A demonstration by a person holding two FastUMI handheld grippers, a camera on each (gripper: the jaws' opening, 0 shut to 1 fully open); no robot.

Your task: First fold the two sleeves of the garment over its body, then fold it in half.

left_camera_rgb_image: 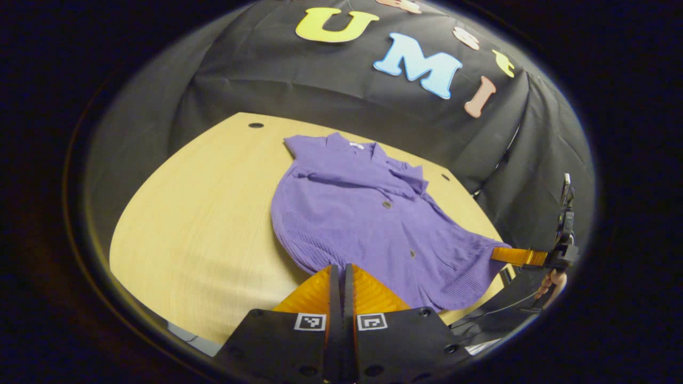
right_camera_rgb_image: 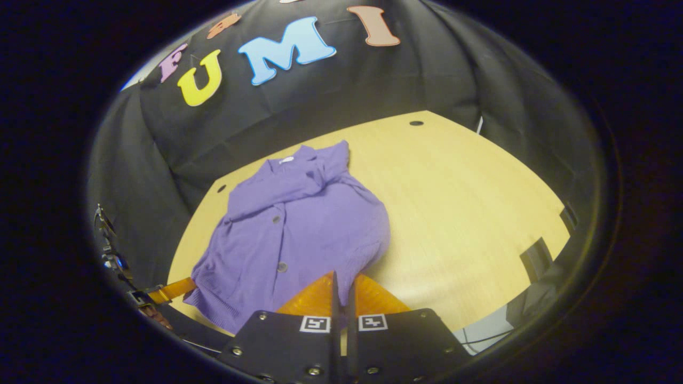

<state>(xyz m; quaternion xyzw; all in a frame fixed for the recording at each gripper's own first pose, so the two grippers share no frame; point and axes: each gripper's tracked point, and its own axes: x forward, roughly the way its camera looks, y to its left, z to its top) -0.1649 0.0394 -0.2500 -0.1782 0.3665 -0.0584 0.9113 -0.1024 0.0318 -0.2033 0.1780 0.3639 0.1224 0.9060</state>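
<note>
Wood table [left_camera_rgb_image: 203, 213] | purple garment [left_camera_rgb_image: 363, 213] sleeves folded | left tongs [left_camera_rgb_image: 341, 274], right tongs [right_camera_rgb_image: 344, 282] each pinching hem

Each gripper has a black, angular body studded with round screws, and a small square black-and-white marker sits on either side of the narrow central slot. The left gripper [left_camera_rgb_image: 341, 277] and right gripper [right_camera_rgb_image: 343, 285] look alike, their jaws ridged and wedge-shaped. A hand [left_camera_rgb_image: 552, 282] grips the far unit's black handle.
</note>
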